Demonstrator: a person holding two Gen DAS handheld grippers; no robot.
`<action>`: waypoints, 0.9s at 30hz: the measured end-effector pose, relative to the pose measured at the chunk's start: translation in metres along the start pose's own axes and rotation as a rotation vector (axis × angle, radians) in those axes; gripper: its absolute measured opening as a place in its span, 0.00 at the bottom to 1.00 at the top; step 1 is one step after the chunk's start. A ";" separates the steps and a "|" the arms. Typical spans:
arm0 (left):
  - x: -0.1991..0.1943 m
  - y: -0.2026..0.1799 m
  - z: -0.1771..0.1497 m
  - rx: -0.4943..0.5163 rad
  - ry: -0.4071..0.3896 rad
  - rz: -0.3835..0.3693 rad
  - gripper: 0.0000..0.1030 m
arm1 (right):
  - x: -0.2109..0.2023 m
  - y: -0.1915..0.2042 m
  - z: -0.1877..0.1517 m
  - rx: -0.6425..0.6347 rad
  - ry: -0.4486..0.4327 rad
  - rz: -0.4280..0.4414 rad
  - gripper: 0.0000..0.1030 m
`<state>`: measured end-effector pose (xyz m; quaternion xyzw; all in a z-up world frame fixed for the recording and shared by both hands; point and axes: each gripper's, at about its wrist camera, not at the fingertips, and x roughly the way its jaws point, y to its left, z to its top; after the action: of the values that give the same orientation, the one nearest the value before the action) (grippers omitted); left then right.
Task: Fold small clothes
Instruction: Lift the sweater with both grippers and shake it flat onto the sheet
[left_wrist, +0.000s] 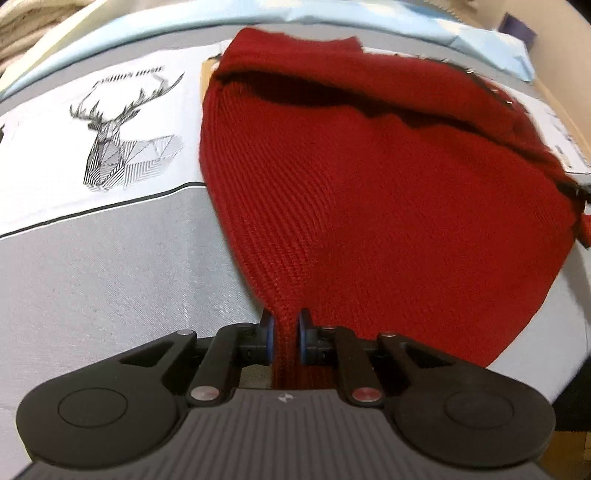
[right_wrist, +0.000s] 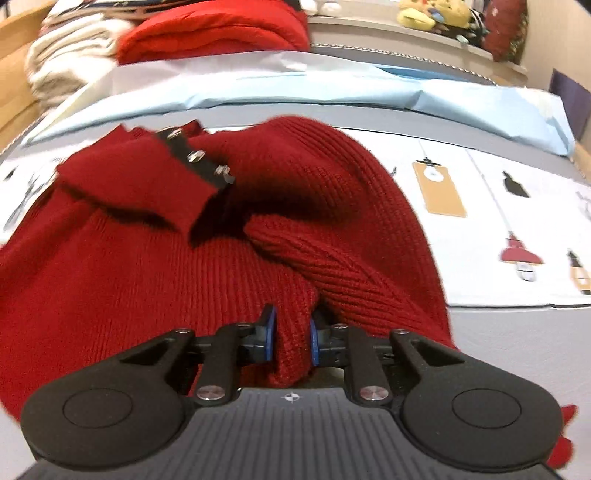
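A dark red knitted sweater (left_wrist: 369, 184) lies on a grey and white printed bedsheet (left_wrist: 110, 258). My left gripper (left_wrist: 286, 338) is shut on a pinched edge of the sweater, which stretches away from it. In the right wrist view the same red sweater (right_wrist: 147, 266) is bunched, with a folded sleeve cuff (right_wrist: 136, 184) and a black tab with metal studs (right_wrist: 199, 162) on top. My right gripper (right_wrist: 291, 339) is shut on a thick fold of the sweater.
A deer print (left_wrist: 118, 133) marks the sheet left of the sweater. A light blue cloth (right_wrist: 295, 92) lies across the back. Folded red (right_wrist: 214, 33) and cream clothes (right_wrist: 70, 55) are stacked behind. Plush toys (right_wrist: 432, 14) sit on a far shelf.
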<state>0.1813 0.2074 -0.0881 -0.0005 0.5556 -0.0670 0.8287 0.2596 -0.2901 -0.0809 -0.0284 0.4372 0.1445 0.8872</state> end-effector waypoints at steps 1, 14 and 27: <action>-0.004 -0.002 -0.004 0.019 0.005 -0.010 0.12 | -0.008 -0.002 -0.006 -0.004 0.010 0.007 0.17; -0.005 -0.040 -0.075 0.442 0.244 -0.077 0.14 | -0.078 -0.016 -0.134 -0.286 0.449 0.152 0.18; -0.013 -0.019 -0.004 0.188 0.090 0.052 0.28 | -0.054 -0.091 -0.052 0.258 0.169 0.055 0.60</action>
<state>0.1712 0.1904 -0.0765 0.0945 0.5833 -0.0973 0.8009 0.2141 -0.3985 -0.0781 0.0856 0.5257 0.1085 0.8394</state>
